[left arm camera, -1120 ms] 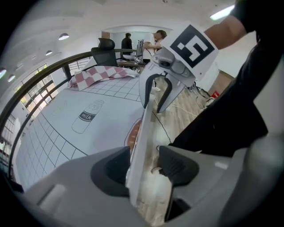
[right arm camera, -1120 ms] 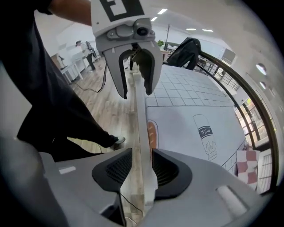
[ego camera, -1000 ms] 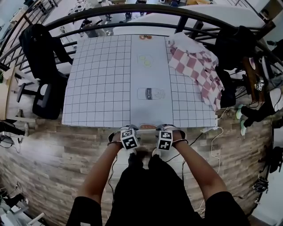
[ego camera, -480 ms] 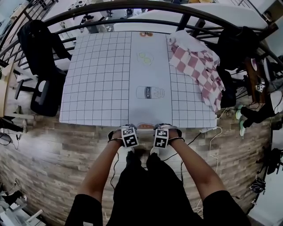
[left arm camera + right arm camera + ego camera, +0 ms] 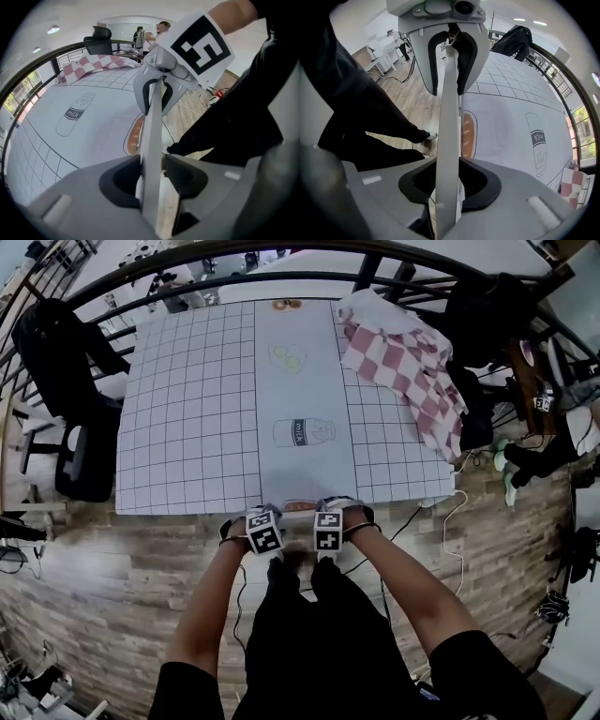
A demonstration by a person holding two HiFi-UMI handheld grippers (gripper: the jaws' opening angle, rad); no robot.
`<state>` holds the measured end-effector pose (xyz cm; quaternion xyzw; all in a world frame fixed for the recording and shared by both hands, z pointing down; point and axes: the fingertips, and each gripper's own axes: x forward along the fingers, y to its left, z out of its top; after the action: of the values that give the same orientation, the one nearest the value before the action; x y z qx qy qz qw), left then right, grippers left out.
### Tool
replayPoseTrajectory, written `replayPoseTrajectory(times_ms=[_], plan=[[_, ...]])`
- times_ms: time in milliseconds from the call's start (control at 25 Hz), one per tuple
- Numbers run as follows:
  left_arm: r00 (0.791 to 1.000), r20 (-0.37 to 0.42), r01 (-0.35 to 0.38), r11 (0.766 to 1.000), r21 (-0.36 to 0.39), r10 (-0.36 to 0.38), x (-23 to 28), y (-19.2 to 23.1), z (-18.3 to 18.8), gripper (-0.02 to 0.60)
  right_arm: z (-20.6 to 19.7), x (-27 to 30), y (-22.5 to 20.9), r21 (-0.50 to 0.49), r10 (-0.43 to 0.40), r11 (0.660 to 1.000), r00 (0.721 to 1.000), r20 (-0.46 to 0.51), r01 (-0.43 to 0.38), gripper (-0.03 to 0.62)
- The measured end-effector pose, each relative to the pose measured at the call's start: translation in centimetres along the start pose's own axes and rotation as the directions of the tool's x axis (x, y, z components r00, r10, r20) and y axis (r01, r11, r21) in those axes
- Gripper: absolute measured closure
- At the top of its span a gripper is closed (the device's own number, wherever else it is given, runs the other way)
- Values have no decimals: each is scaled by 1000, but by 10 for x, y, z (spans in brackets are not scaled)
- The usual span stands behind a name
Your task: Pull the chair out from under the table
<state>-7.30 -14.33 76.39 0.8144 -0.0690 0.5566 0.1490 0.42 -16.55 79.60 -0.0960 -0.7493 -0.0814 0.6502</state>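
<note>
A table under a white gridded cover fills the far half of the head view, with a milk bottle print at its middle and a red-and-white checked cloth heaped at its far right corner. A black office chair draped with dark clothing stands off the table's left side, a dark railing curves behind, and a white cable trails over the wooden floor at the right. The chair sits tucked at the table's near edge; only the thin pale top of its back shows. The person's dark-clad legs stand close behind it. Both forearms reach forward side by side, grippers pointing steeply down. The left gripper and right gripper each straddle that pale edge; their jaws have just been closing but still show gaps beside it, unclamped.
</note>
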Motion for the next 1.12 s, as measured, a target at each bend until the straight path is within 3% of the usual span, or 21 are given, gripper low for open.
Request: replayPoseTrajectory(times_ms=[440, 760, 1120], plan=[[996, -88, 7, 996, 84, 0, 24, 1, -1, 398, -3, 15, -6, 22, -10, 1000, 999, -37, 10, 516], [992, -116, -45, 996, 76, 54, 34, 13, -3, 462, -2, 20, -4, 54, 42, 998, 998, -48, -40, 514], [986, -141, -72, 993, 91, 84, 36, 14, -3, 494, -3, 19, -6, 43, 4, 999, 999, -49, -1, 530]])
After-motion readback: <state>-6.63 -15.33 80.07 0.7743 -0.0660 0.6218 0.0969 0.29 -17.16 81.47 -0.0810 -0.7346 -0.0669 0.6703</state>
